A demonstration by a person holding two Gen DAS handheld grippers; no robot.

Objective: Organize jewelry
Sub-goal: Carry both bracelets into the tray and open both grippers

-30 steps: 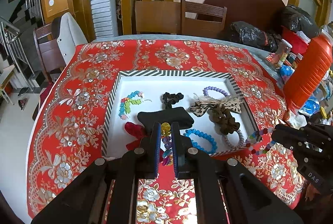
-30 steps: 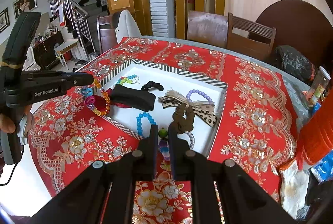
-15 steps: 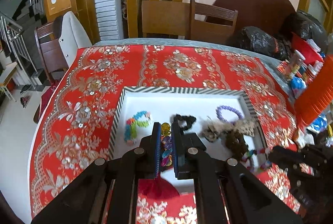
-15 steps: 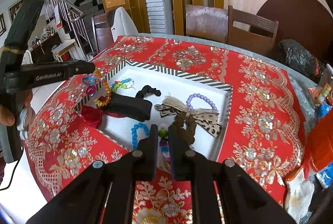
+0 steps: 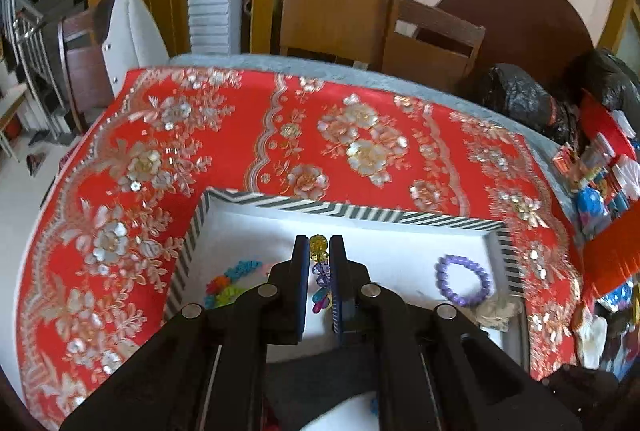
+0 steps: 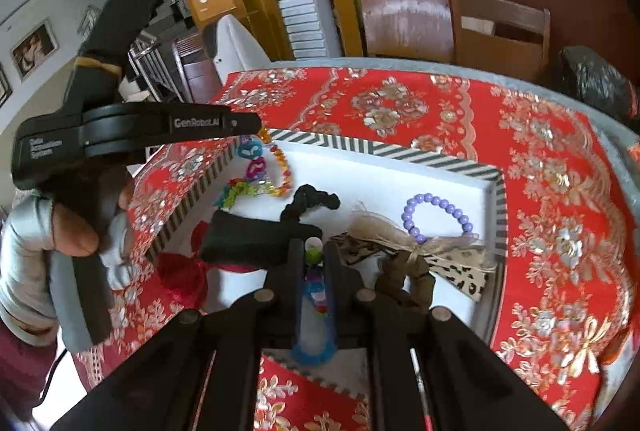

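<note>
Left wrist view: the left tongs (image 5: 319, 251) are closed on a multicoloured bead bracelet (image 5: 319, 246); a yellow bead sits pinched at the tips, and purple and pink beads trail down the gap between the two fingers. The tongs hang over the white tray (image 5: 348, 211) with its black-and-white striped rim, which rests on the worktop's red floral cloth (image 5: 352, 135). On the tray floor to the left lies a rainbow bead bracelet (image 5: 228, 281); to the right lies a purple bead bracelet (image 5: 463, 281), near the right rim. Wooden chairs (image 5: 384, 27) stand behind the worktop.

Right wrist view: the right tongs (image 6: 312, 255) are shut on a second beaded bracelet (image 6: 314, 257), a white and a green bead showing at the tips, more coloured beads running back between the fingers. Below them a blue bead bracelet (image 6: 312, 353) lies at the near tray edge. On the tray there are also a black pouch (image 6: 256, 241), a black scrunchie (image 6: 312, 201), a leopard-print bow (image 6: 436, 255), a brown scrunchie (image 6: 408, 277) and the purple bracelet. The left tongs appear at upper left, held above the tray's far-left corner, with their bracelet dangling from the tip as a loop of orange, blue and pink beads. A red item (image 6: 180, 271) lies across the tray's left rim.
</note>
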